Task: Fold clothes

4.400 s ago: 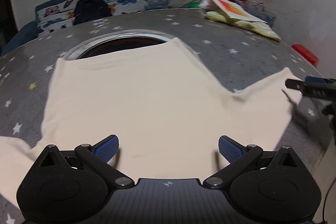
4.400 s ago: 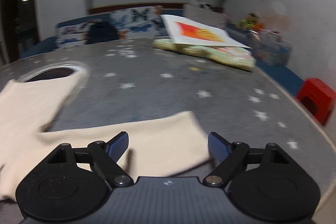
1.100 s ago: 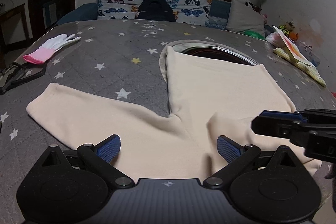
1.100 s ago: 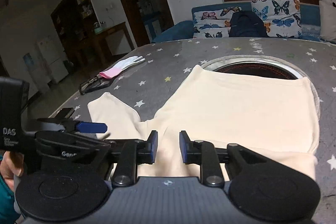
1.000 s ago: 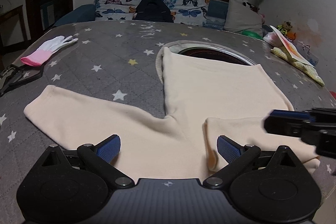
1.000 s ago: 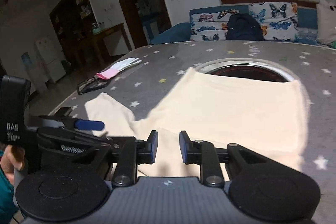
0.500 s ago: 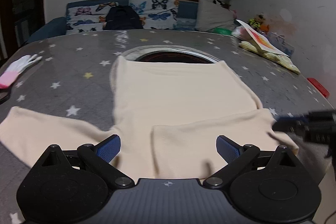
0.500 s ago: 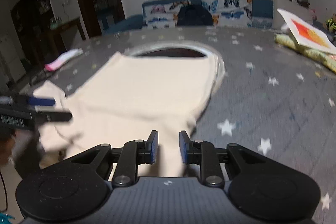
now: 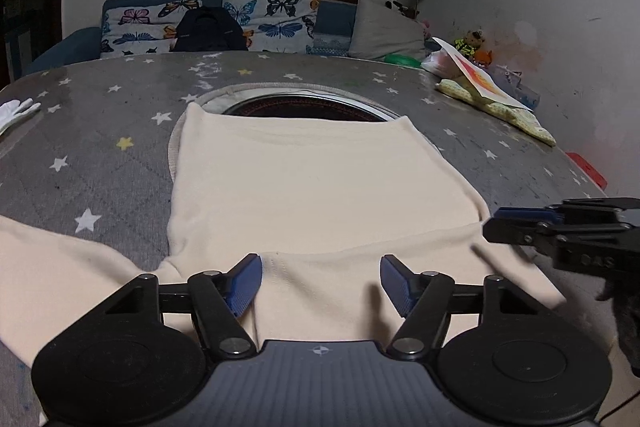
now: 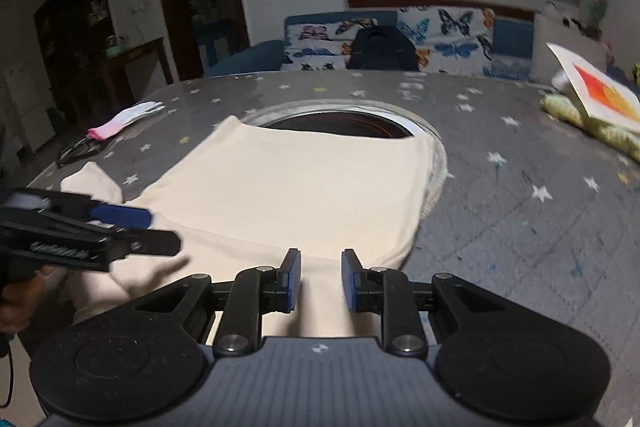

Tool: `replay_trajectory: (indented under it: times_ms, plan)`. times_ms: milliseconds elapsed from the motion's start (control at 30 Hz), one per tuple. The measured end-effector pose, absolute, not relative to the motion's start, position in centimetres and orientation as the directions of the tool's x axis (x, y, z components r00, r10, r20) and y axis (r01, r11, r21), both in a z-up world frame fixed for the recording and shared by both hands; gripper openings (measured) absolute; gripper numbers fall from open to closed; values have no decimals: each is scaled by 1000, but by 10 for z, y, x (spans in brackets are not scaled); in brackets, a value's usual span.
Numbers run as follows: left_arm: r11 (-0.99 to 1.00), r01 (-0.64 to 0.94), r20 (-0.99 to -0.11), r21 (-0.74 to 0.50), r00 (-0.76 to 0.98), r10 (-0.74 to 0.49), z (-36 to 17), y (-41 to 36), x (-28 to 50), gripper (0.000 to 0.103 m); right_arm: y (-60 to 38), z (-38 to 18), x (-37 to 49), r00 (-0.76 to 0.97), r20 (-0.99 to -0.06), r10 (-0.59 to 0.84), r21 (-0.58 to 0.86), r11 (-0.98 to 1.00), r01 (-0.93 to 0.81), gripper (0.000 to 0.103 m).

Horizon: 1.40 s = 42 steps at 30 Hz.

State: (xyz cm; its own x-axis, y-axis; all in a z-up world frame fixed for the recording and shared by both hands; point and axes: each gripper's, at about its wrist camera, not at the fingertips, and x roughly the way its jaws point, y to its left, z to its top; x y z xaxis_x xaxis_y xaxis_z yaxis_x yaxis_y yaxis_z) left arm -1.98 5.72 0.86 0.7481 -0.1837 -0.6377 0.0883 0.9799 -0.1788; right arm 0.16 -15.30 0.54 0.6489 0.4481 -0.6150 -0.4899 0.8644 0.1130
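- The left gripper (image 9: 321, 281) is seen with its jaws spread wide and nothing between them; it hovers over the near edge of the shirt (image 9: 312, 183).
- The right gripper (image 10: 321, 281) has its jaws drawn close, a narrow gap left between the 2 blue pads. Cream cloth shows in that gap, but whether it is pinched or merely lies underneath cannot be told.
- The shirt is spread flat on the table (image 9: 100, 131), its far hem reaching the round hole (image 9: 304, 107) in the table's middle.
- 1 sleeve (image 9: 360, 271) is laid across the near part of the body — judged to be the sleeve fold, brought inward so the outline narrows. The other sleeve (image 9: 44, 267) is stretched out to the left, off the body.
- Beyond the cloth a white glove (image 10: 128, 117) lies at the table's left — well apart from the shirt.
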Motion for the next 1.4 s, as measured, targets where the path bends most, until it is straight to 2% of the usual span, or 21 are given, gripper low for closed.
replay_trajectory:
  times_ms: [67, 200, 333, 500, 633, 700, 933, 1100, 1167, 1300, 1400]
  plan:
    - [981, 81, -641, -179, 746, -178, 8, 59, -19, 68, -149, 1, 0, 641, -625, 445, 95, 858, -504, 29]
    - [980, 62, -640, -188, 749, -170, 10, 66, -26, 70, -144, -4, -5, 631, -645, 431, 69, 855, -514, 31]
    - [981, 14, -627, -196, 767, -136, 17, 83, -43, 72, -134, 4, -13, 622, -629, 466, 67, 830, -554, 38]
    - [978, -104, -619, -180, 784, -30, 22, 114, -63, 83, -105, 1, -20, 572, -629, 525, 73, 773, -630, 39]
    - [964, -205, -614, -167, 787, 61, 25, 141, -79, 83, -78, -7, -24, 527, -643, 555, 70, 729, -681, 41]
    - [949, -268, -616, -169, 780, 110, 25, 159, -85, 83, -67, -11, -27, 515, -655, 552, 51, 713, -699, 46]
    - [867, -469, -611, -171, 741, 280, 24, 220, -92, 83, -51, -1, -34, 524, -625, 579, 29, 688, -725, 46]
    - [801, -570, -616, -184, 702, 359, 19, 255, -86, 83, -38, -11, -34, 495, -655, 571, 27, 672, -740, 47]
    - [785, -592, -628, -181, 684, 371, 16, 266, -83, 81, -39, -11, -35, 496, -651, 575, 31, 673, -739, 47]
    - [779, -595, -649, -198, 675, 351, 8, 278, -75, 67, -42, -5, -35, 504, -636, 585, 46, 680, -731, 47]
    - [774, -603, -641, -192, 674, 367, 6, 279, -71, 60, -45, -2, -35, 511, -627, 588, 50, 685, -727, 47]
